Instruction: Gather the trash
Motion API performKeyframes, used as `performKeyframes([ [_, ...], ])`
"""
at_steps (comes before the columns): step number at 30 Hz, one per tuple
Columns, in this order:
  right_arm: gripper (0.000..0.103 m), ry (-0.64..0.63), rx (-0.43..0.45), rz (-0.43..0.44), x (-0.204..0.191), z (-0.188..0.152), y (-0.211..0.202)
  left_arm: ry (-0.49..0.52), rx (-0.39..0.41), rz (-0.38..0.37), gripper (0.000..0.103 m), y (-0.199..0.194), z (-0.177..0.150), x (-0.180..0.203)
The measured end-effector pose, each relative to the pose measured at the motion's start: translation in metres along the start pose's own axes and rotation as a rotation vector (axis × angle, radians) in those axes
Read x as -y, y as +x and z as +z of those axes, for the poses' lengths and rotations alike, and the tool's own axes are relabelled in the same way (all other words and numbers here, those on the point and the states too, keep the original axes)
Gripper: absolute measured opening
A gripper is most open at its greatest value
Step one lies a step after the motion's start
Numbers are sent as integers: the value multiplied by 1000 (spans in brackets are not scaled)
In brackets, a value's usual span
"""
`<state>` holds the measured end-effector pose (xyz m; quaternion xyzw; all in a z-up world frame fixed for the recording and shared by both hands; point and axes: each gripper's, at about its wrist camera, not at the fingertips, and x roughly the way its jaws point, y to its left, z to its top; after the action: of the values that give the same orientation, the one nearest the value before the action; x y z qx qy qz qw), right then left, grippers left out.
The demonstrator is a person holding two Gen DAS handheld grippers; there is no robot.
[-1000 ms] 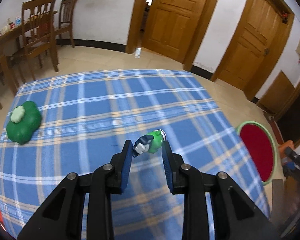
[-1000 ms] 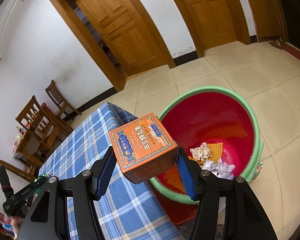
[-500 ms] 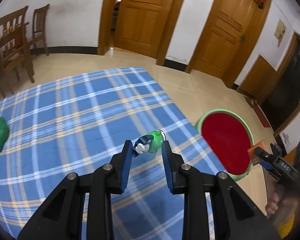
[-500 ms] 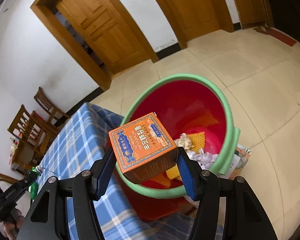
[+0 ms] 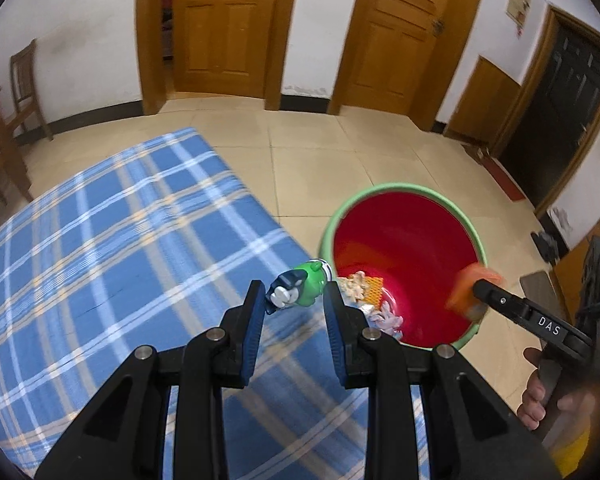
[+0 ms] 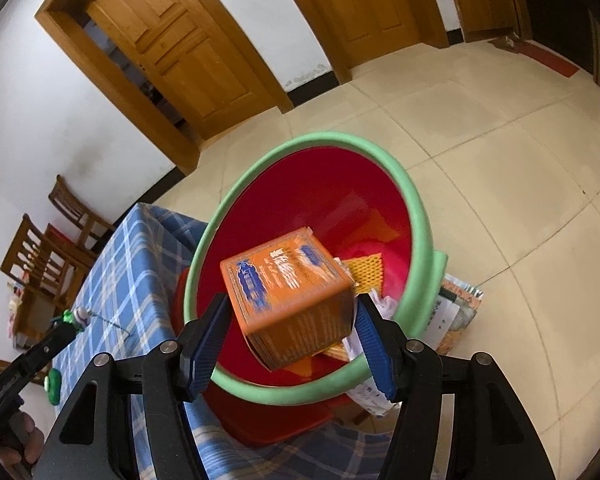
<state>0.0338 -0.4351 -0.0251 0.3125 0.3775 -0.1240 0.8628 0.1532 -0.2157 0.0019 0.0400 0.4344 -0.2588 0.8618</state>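
The right gripper [image 6: 290, 330] stood with its jaws spread wider than the orange box [image 6: 288, 296], which looked blurred and tilted, seemingly let go so it would drop into the red bin [image 6: 416, 216] directly beneath. The left gripper [image 5: 294, 302] was clamped on a small green bottle [image 5: 304, 288], held over the plaid tablecloth [image 5: 120, 240] edge, with the bin at its two o'clock, probably waiting its turn. Paper scraps [image 5: 356, 284] already lay in the bin.
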Motion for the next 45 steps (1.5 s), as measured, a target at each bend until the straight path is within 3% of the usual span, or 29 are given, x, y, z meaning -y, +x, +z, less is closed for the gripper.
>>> performKeyframes([
  [4,66,-21,25,-18,2,2,-5,43,-19,-9,30,13,4,19],
  [6,73,-33,43,-23,3,3,-9,61,-24,-11,30,19,6,28],
  [17,73,-105,110,-55,3,5,-26,133,-61,-29,30,55,15,67],
  [25,73,-103,109,-58,6,6,-26,149,-72,-42,30,64,20,76],
  [28,73,-101,108,-58,8,6,-26,141,-69,-43,45,62,20,74],
  [33,73,-101,108,-54,8,6,-27,129,-63,-31,49,57,20,70],
  [35,73,-102,109,-53,7,5,-27,115,-58,-22,57,53,18,67],
  [45,73,-139,120,-43,-12,0,-35,52,-39,43,73,28,6,44],
])
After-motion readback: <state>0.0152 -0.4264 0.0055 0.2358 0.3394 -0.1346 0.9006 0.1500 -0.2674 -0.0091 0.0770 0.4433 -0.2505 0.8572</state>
